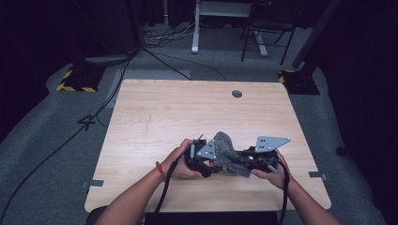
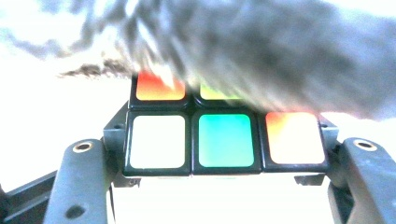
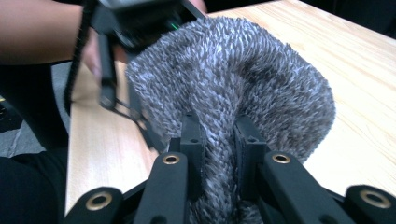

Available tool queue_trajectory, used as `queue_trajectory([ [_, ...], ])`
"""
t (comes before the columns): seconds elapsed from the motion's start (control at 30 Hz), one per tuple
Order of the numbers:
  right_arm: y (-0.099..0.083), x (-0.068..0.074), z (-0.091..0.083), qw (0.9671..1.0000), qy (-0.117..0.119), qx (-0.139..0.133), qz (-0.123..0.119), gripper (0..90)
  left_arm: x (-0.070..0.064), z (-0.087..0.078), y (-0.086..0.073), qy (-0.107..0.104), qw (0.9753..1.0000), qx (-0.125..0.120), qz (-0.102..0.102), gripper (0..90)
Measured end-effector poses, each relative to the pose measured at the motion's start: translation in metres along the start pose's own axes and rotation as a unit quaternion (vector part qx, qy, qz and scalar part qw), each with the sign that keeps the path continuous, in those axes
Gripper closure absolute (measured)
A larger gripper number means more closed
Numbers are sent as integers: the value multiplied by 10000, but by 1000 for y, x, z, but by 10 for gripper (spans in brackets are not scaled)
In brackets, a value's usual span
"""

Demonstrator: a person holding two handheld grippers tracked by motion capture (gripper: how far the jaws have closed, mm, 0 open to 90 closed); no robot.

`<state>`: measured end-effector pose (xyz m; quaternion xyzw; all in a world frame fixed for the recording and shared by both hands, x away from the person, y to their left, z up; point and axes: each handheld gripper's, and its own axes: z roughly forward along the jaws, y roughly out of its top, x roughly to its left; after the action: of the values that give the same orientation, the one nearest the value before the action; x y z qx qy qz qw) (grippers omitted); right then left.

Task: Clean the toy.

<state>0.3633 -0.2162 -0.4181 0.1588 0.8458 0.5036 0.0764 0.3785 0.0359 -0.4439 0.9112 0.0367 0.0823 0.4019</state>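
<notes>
Wiping the puzzle cube point(image 2: 191, 140), we clamp it between our left gripper's point(image 2: 224, 154) jaws while our right gripper point(image 3: 219, 140) pinches the grey cloth point(image 3: 233, 79) draped above it. Next, we judge, comes rubbing across the cube's top.

The right gripper point(image 3: 219, 140) pinches a bunched fold of a shaggy grey cloth point(image 3: 243, 79) between its two black jaws, the fabric fanning out above them over a light wooden tabletop point(image 3: 364, 93). Beyond the cloth, at upper left, the left gripper point(image 3: 135, 28) with its black cable sits against the fabric, a forearm point(image 3: 37, 32) behind it.
</notes>
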Motion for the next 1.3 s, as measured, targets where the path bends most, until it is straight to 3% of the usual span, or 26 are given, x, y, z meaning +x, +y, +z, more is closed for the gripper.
queue_trajectory([
  [0.2, -9, -8, 3, 9988, -215, 428, 47, 777, -2, -8, 1, -21, 9999, -158, 61, 340],
  [0.33, -14, -11, 6, 9974, -272, 654, 115, 777, -2, -14, 2, -150, 9989, -438, 38, 339],
  [0.47, -15, -10, 6, 9991, 34, 392, 156, 776, -2, -13, 2, -131, 9988, -466, 31, 339],
  [0.53, -13, -8, 5, 9993, 59, 313, 173, 777, -1, -12, 1, -149, 9988, -462, 8, 339],
  [0.6, -12, -7, 3, 9995, 157, 141, 214, 777, -1, -9, 1, -129, 9992, -374, 18, 338],
  [0.77, -7, -1, 4, 9996, 253, 29, 129, 779, -4, 0, 1, -84, 9998, -104, 116, 335],
  [0.87, -5, 1, 6, 9997, 244, 7, 92, 781, -3, 3, 0, -104, 9999, -54, 86, 335],
  [1.07, 2, 10, 13, 9996, 257, 65, -103, 780, -6, 13, 0, 2, 9991, 326, 252, 334],
  [1.3, -1, 5, 8, 9996, -23, 252, -120, 780, -5, 3, 1, -22, 9998, 24, 204, 337],
])
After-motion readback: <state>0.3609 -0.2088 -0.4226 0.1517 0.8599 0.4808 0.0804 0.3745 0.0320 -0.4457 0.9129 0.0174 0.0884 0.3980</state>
